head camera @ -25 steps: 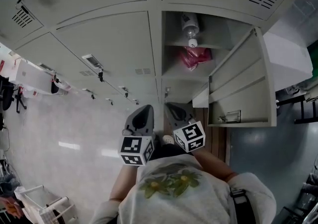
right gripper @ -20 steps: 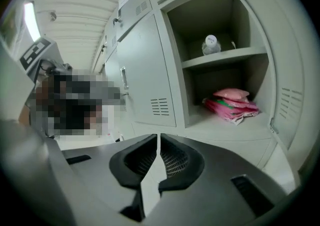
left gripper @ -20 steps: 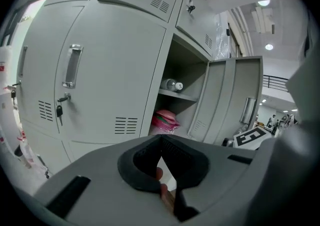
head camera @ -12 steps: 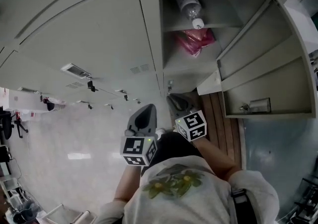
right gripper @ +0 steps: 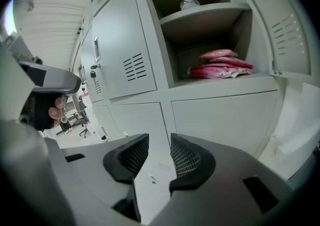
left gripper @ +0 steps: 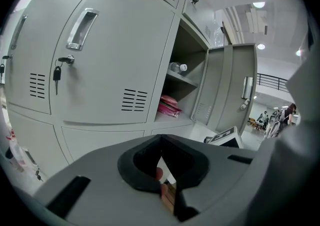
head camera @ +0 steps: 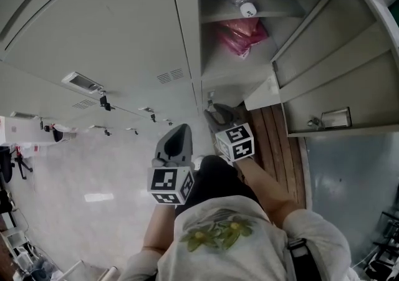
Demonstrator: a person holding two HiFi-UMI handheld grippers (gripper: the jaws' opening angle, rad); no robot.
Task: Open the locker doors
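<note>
Locker door [right gripper: 222, 115] beneath the open compartment [right gripper: 210, 44] is shut. It lies straight ahead of the right gripper [right gripper: 159, 156] and slightly to its right, its left edge almost in line with the jaws. Those jaws have just been opening and stand apart with nothing between them. In the head view, what looks like that door's latch [head camera: 211, 95] sits just beyond the gripper's tips, so the right hand is the nearer one. The left gripper [left gripper: 161, 145], jaws together and empty, faces the closed upper door [left gripper: 115, 54] further left. Judging by the open door [head camera: 324, 80] above, this one likely swings rightward.
</note>
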